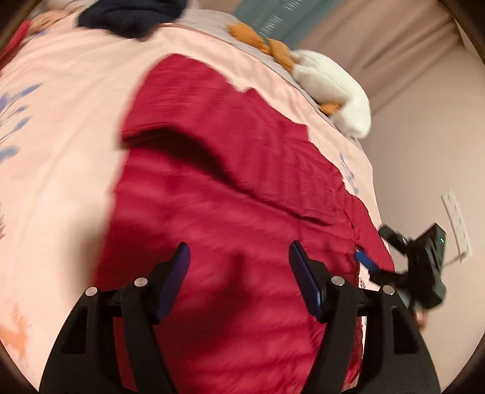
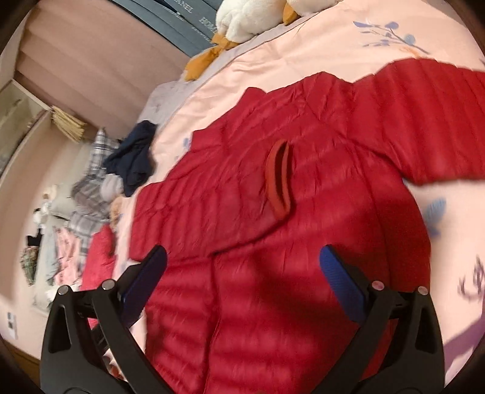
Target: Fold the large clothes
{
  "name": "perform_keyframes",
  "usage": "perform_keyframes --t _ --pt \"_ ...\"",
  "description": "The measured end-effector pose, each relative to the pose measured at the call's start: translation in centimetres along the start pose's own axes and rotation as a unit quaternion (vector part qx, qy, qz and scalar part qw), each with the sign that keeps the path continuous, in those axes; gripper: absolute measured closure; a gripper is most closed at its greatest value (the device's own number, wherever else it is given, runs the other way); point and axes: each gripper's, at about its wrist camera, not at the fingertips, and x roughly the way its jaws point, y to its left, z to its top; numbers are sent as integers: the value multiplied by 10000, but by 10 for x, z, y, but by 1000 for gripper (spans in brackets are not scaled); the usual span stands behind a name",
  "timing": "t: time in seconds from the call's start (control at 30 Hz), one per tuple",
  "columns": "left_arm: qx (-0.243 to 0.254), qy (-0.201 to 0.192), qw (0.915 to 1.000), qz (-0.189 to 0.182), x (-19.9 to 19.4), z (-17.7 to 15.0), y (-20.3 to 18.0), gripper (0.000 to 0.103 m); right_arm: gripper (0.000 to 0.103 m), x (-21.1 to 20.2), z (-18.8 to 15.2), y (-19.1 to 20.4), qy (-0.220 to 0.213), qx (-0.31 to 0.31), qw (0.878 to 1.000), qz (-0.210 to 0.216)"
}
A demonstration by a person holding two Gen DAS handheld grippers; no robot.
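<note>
The left gripper [image 1: 239,257] is seen with its jaws apart and nothing clamped between them; only the red jacket [image 1: 218,188] shows in the gap, lying below. The right gripper [image 2: 242,263] is likewise held wide open and empty over the same jacket [image 2: 272,230]. The jacket is spread flat on the bed [image 1: 69,145], directly under and ahead of both grippers. Ahead of the right gripper a collar [image 2: 280,178] is seen standing up from the quilted fabric, and beyond it, to the right, a sleeve [image 2: 433,121] is stretched out across the pink cover. Far ahead of the left gripper a dark garment [image 1: 130,15] is bunched near the bed's far edge. To the right of it a white plush toy [image 1: 333,88] is laid along the bed's edge.
</note>
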Motion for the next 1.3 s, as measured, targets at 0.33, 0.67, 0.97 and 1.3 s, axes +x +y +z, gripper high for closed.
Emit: perform_keyframes --t 0.33,0.67,0.97,1.3 --pt "-587 -206 9980 -130 -32 -1 55 29 87 71 25 10 225 -505 9940 -944" --pt "-504 -240 9984 -37 -24 3 54 29 91 14 49 70 -705 -1500 9832 -769" --pt "-168 -403 9990 130 -29 9 34 29 91 -18 64 94 -1019 -1757 9770 -647" --pt "171 -431 9983 359 -25 14 20 29 91 2 53 64 -752 -1564 9811 -858"
